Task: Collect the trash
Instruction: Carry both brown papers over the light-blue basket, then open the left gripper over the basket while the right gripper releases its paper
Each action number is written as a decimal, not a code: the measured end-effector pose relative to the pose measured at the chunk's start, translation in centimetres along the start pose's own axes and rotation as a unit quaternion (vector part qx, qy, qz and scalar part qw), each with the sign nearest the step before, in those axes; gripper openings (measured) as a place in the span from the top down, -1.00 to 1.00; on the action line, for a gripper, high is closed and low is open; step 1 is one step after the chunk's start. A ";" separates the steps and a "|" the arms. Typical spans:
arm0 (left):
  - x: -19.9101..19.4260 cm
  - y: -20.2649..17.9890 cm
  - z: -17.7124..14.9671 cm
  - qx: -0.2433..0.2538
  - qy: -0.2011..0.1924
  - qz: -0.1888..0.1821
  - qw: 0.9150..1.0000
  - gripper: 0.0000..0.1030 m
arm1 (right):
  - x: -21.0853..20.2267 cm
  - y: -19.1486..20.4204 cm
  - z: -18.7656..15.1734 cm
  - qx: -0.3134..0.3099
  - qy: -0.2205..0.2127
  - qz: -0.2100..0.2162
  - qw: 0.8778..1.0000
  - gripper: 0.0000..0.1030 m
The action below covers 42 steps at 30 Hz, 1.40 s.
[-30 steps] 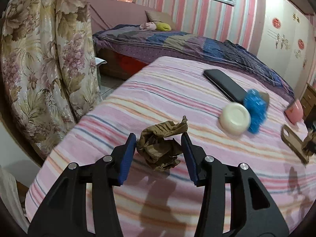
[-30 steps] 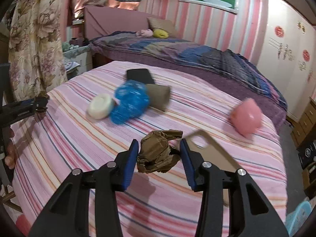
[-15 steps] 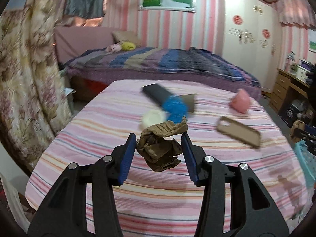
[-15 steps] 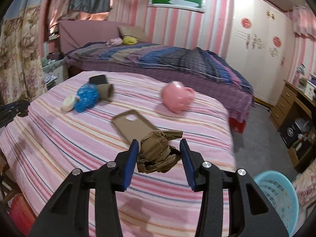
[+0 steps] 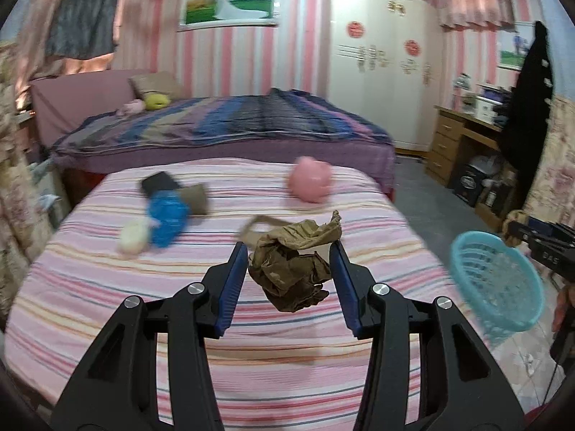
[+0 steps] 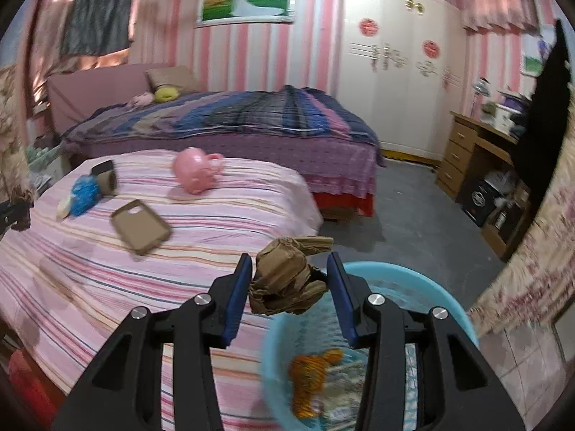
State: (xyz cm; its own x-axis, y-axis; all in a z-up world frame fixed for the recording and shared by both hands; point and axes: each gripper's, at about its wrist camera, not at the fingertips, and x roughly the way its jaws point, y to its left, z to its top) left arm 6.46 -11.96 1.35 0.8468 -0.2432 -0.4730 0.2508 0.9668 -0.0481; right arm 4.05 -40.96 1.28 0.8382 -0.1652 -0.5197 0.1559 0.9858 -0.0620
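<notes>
My left gripper (image 5: 289, 280) is shut on a crumpled brown paper wad (image 5: 291, 269), held above the striped bed (image 5: 107, 287). My right gripper (image 6: 287, 287) is shut on another crumpled brown paper wad (image 6: 287, 280), held over the rim of a light blue trash basket (image 6: 431, 294) beside the bed. The basket holds orange and other trash (image 6: 309, 377). The basket also shows in the left wrist view (image 5: 496, 287) at the right, with the right gripper (image 5: 542, 240) beside it.
On the bed lie a pink mug (image 6: 196, 168), a brown phone case (image 6: 140, 226), a blue scrunched item (image 6: 84, 194), a white round item (image 5: 133, 239) and a dark flat object (image 5: 158, 181). A second bed (image 6: 251, 118), a wooden desk (image 6: 478, 151) and grey floor (image 6: 413, 215) lie beyond.
Both grippers swung right across the bed, each still holding its paper wad. The right gripper now sits over the blue basket, which has come into the left wrist view.
</notes>
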 end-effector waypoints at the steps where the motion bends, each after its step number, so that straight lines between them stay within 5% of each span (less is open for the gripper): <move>1: 0.5 -1.6 0.0 0.008 0.004 -0.014 1.000 0.10 | 0.1 -0.5 0.0 0.001 0.000 -0.002 1.000 0.16; 10: 5.4 -10.5 0.1 0.024 0.044 -0.100 0.994 0.10 | 0.3 -7.1 -1.2 0.040 0.022 -0.053 0.998 0.16; 20: 8.1 -20.1 -0.6 0.069 0.052 -0.156 0.984 0.10 | 0.4 -13.3 -3.7 0.070 0.045 -0.091 0.992 0.16; 27: 10.0 -24.8 -2.2 0.099 0.060 -0.169 0.979 0.09 | 0.9 -16.3 -5.3 0.107 0.041 -0.085 0.990 0.16; 37: 12.3 -25.1 -2.8 0.106 0.077 -0.157 0.979 0.05 | 2.4 -16.2 -6.3 0.099 0.048 -0.079 0.991 0.16; 42: 11.9 -24.5 -2.2 0.104 0.066 -0.145 0.982 -0.58 | 2.4 -15.7 -6.1 0.098 0.050 -0.082 0.991 0.16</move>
State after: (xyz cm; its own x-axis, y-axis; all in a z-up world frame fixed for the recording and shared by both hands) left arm 9.37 -38.42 -5.10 0.6617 -0.4800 -0.5760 0.5736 0.8188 -0.0234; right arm 0.40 -56.64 -4.16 0.7390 -0.3089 -0.5987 0.3922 0.9198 0.0096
